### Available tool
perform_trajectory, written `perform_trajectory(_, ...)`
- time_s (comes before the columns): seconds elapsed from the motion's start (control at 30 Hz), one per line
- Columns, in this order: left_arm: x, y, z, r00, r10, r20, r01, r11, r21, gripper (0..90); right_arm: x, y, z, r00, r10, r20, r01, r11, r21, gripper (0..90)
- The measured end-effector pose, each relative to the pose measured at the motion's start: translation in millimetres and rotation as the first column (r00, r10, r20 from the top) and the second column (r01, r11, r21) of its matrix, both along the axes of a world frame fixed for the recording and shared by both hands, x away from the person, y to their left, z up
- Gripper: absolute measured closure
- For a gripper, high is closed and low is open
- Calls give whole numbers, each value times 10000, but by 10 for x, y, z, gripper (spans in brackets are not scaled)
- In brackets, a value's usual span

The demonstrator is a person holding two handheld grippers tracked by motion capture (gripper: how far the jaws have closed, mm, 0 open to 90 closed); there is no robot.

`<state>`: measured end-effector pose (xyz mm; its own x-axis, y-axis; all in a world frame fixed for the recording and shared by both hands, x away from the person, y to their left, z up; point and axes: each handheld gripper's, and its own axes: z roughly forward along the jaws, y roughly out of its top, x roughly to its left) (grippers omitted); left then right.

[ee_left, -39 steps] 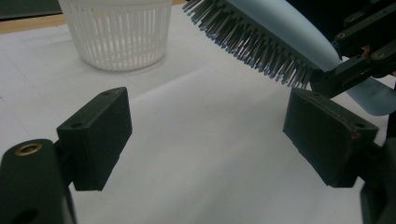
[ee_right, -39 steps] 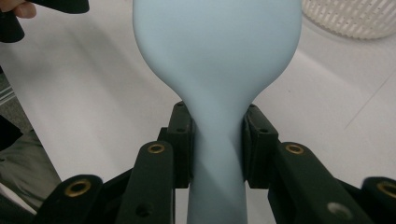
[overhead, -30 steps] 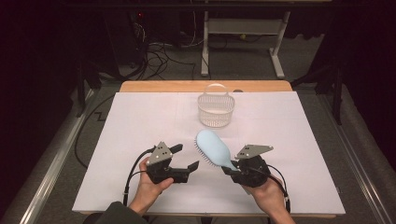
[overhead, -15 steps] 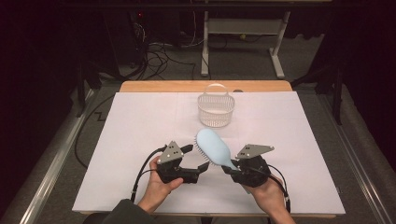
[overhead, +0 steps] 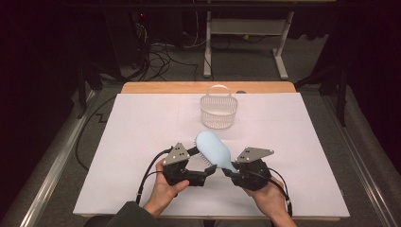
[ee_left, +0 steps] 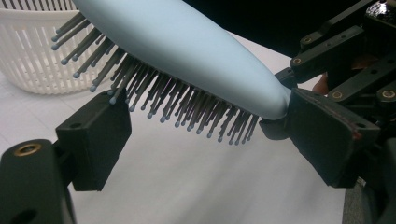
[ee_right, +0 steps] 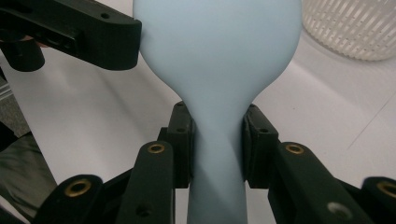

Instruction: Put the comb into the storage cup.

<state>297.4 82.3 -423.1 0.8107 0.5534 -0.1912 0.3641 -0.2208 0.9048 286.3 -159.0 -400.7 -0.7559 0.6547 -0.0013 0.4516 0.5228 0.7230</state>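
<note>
A light-blue hairbrush (overhead: 213, 150) is held above the white table sheet, head pointing away and to the left. My right gripper (overhead: 230, 170) is shut on its handle; in the right gripper view the pads (ee_right: 184, 140) squeeze the narrow neck of the hairbrush (ee_right: 219, 70). My left gripper (overhead: 202, 161) is open, one jaw on each side of the brush head. In the left gripper view the grey bristles of the hairbrush (ee_left: 187, 42) hang between the spread pads (ee_left: 100, 135) of the left gripper (ee_left: 210, 140). One bristle row nearly touches the left pad.
A white slotted basket (overhead: 218, 109) with a handle stands at the far middle of the table (overhead: 142, 127), also seen as the basket (ee_left: 32, 51) and the basket (ee_right: 350, 28). Cables and a desk frame lie on the floor beyond.
My left gripper has moved right, up to the brush, and its open jaws now straddle the brush head. The right gripper and brush have hardly moved.
</note>
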Motion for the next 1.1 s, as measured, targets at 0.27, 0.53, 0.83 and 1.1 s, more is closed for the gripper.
perform_trajectory(0.27,10,-34,-1,10000,4,-85,-5,9999,-122,151,-17,20,-4,9999,-37,167,38,10000,-50,703)
perform_trajectory(0.53,28,-70,10,9996,26,-282,-30,9999,-126,119,-34,70,-12,9997,97,244,-95,9999,-66,703)
perform_trajectory(0.83,69,-95,14,9979,87,-644,-109,9994,-339,115,-55,144,-25,9990,292,343,-289,9995,-94,703)
perform_trajectory(1.1,84,-88,17,9972,73,-740,-108,9988,-468,142,-62,164,-34,9988,281,399,-278,9996,-93,703)
